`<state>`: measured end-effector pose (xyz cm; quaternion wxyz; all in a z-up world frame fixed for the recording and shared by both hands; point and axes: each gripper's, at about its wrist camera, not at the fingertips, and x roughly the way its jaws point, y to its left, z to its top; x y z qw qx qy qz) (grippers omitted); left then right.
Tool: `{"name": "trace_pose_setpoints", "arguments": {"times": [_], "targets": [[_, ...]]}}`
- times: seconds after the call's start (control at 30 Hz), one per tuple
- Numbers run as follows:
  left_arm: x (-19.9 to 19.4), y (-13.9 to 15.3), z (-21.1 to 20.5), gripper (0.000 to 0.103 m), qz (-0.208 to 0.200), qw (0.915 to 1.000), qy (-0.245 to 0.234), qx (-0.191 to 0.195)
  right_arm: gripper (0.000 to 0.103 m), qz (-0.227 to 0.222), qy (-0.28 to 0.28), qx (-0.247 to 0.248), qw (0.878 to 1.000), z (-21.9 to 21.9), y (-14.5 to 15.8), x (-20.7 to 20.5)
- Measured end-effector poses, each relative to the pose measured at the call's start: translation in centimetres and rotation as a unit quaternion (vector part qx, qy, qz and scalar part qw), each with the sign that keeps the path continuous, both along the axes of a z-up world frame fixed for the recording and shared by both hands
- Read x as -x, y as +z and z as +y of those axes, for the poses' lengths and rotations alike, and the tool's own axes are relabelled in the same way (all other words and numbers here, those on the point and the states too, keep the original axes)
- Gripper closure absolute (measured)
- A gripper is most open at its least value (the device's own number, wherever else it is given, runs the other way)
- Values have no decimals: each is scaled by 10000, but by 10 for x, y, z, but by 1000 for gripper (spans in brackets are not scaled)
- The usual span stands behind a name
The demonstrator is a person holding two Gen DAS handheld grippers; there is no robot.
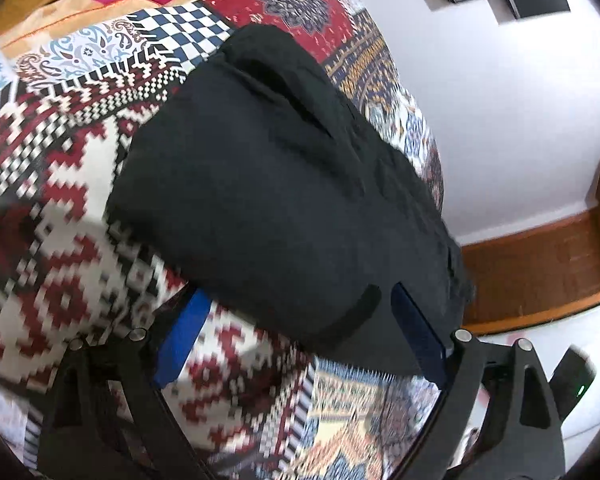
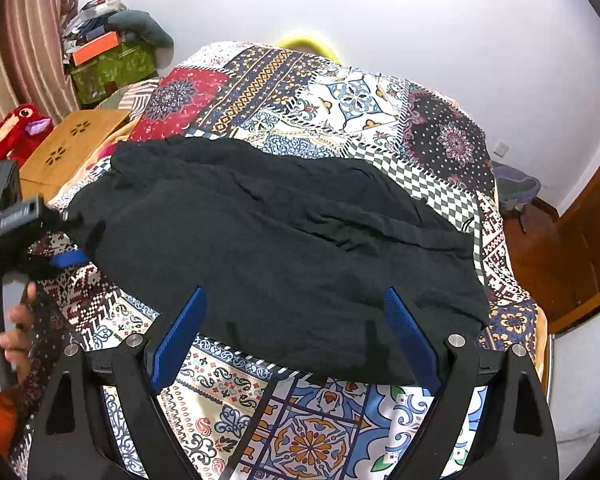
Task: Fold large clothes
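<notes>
Plenty of open quilt up front, clutter off to the left

The patchwork bedspread [image 2: 300, 432] lies bare in front of the black garment [image 2: 268, 248], and beyond it too, so there's room to come in there. On the left, a wooden lap table [image 2: 72, 140], a red plush toy [image 2: 16, 132] and stacked boxes [image 2: 108, 64] crowd the edge. The left gripper [image 2: 40, 248] already sits at the garment's left corner.
</notes>
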<state>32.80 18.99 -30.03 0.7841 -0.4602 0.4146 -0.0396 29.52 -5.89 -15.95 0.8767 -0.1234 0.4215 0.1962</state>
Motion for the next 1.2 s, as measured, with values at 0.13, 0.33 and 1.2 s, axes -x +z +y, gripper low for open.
{"name": "trace_pose_setpoints", "arguments": {"times": [0.13, 0.33, 1.2], "targets": [[-22, -7, 7, 12, -88, 9996, 162, 232, 15, 97, -122, -45, 9999, -2, -7, -4], [-56, -10, -2, 41, 333, 9969, 468, -543, 15, 381, -273, -216, 9987, -10, -8, -3], [56, 177, -8, 73, -1494, 9370, 900, -3027, 13, 1086, 709, -714, 9890, 125, -43, 15]]}}
